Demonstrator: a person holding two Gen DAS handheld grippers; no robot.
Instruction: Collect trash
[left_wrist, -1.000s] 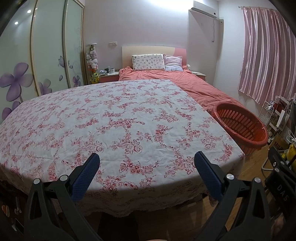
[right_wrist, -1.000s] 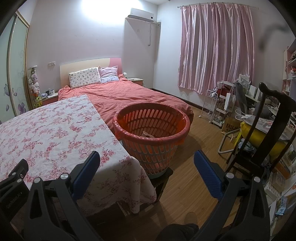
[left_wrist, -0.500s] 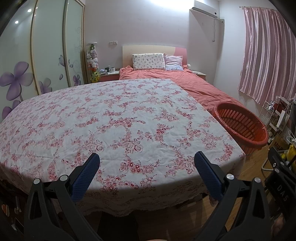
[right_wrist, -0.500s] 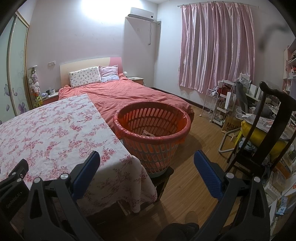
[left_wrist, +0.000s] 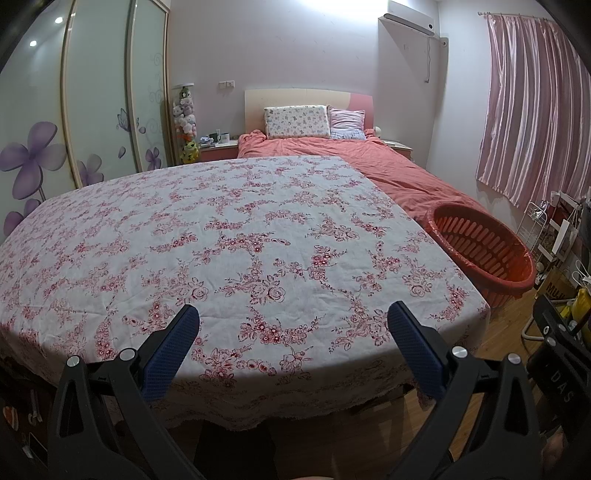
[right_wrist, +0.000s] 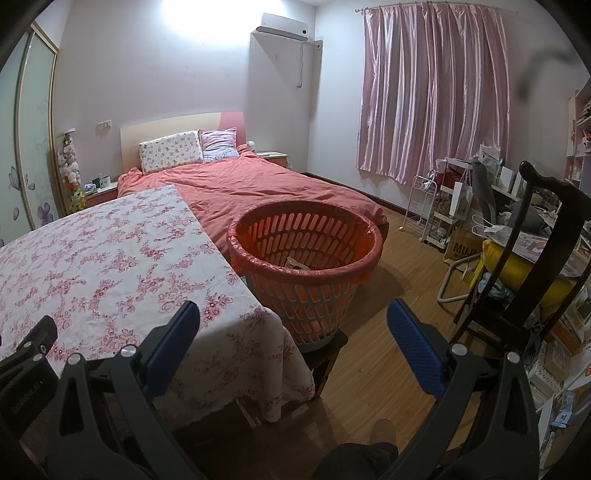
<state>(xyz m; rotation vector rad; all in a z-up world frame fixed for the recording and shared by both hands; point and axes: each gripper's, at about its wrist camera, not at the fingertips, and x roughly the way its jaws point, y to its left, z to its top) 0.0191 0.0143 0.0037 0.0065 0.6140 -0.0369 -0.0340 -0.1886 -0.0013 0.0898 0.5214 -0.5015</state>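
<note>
An orange slotted basket (right_wrist: 306, 258) lined with a red bag stands on a low stool at the table's right side; it also shows in the left wrist view (left_wrist: 484, 251). A pale scrap (right_wrist: 295, 263) lies inside it. My left gripper (left_wrist: 293, 317) is open and empty over the near edge of the floral tablecloth (left_wrist: 221, 240). My right gripper (right_wrist: 293, 314) is open and empty, held in front of the basket near the table's corner (right_wrist: 258, 321). I see no loose trash on the cloth.
A bed with a coral cover (right_wrist: 266, 184) lies behind the table. A dark wooden chair (right_wrist: 532, 266) and cluttered shelves (right_wrist: 454, 199) stand at the right. A wardrobe with flower doors (left_wrist: 74, 122) lines the left wall. Wooden floor (right_wrist: 399, 295) lies right of the basket.
Both views have shifted only slightly; the basket sits a little lower and nearer in the right wrist view. Both grippers stay open and empty.
</note>
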